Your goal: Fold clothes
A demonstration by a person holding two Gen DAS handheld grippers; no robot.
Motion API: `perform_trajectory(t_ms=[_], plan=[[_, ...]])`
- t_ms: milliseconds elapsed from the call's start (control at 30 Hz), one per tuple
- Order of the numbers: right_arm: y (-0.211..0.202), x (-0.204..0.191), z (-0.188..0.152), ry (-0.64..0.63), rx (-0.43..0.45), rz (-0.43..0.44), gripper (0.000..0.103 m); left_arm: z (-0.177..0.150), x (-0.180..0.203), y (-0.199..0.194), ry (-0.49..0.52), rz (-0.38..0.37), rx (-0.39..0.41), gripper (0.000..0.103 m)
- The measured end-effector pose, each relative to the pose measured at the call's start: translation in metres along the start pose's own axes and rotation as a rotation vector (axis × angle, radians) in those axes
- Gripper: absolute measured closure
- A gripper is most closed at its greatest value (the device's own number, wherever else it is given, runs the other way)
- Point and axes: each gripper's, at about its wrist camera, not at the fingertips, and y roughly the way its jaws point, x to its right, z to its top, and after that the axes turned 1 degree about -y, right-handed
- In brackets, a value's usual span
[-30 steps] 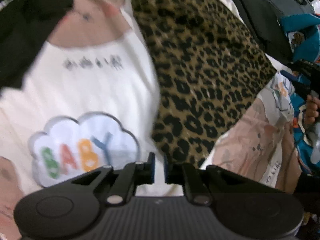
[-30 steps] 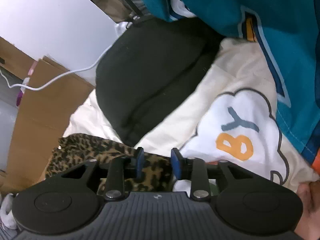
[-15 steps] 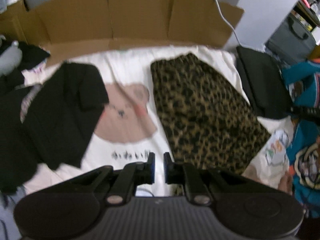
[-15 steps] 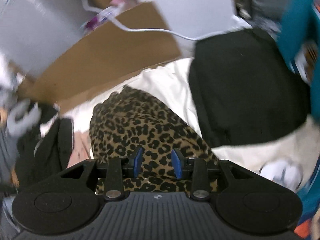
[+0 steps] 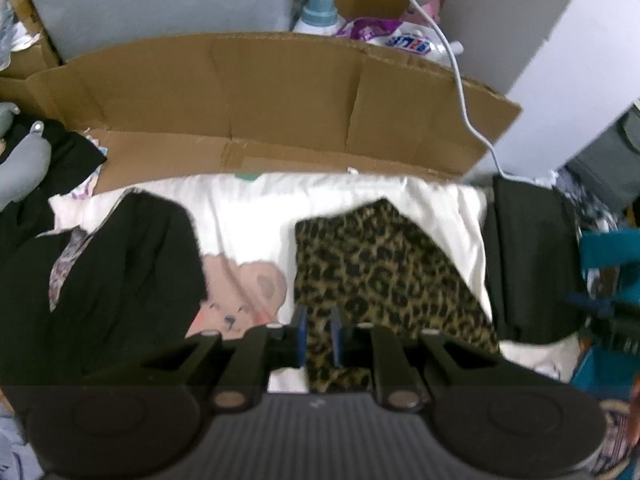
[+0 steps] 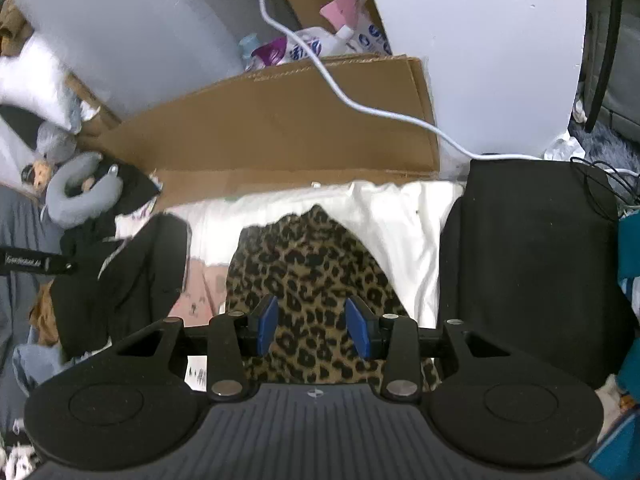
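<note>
A leopard-print garment lies folded on a white bear-print blanket; it also shows in the right wrist view. My left gripper hangs above its near left edge, jaws a narrow gap apart, holding nothing. My right gripper is open and empty above the garment's near middle. A black garment lies left of it, and a folded black garment lies to the right.
A flattened cardboard sheet stands behind the blanket, with a white cable across it. Detergent bottles sit behind. A teal garment is at the right edge. A grey neck pillow lies at left.
Both grippers have pulled back and tilted up from close over the blanket, so the whole blanket and the cardboard now show. The right gripper's jaws have opened wider.
</note>
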Motion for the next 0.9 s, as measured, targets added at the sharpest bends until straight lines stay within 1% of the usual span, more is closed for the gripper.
perform_trajectory(t_ms=[100,233,367,500,667,767,900], plan=[[0.023,0.007,-0.004,-0.013,-0.007,-0.006,0.058,0.013,0.013,0.022,-0.031,0.004,0.0,0.089],[0.055,0.029,-0.019,0.044,0.007,-0.007,0.058,0.025,0.03,0.053,-0.061,0.011,0.004,0.089],[0.086,0.047,-0.04,0.065,0.032,0.008,0.059,0.037,0.045,0.089,-0.089,0.011,-0.002,0.089],[0.108,0.057,-0.052,0.055,0.074,0.008,0.059,0.043,0.064,0.124,-0.084,0.018,-0.004,0.089],[0.127,0.068,-0.068,0.05,0.135,0.007,0.059,0.045,0.085,0.165,-0.074,0.029,-0.031,0.089],[0.132,0.071,-0.077,0.047,0.174,0.025,0.06,0.043,0.097,0.186,-0.064,0.032,-0.046,0.089],[0.134,0.066,-0.09,0.003,0.181,0.034,0.06,0.039,0.108,0.212,-0.072,0.042,-0.071,0.087]])
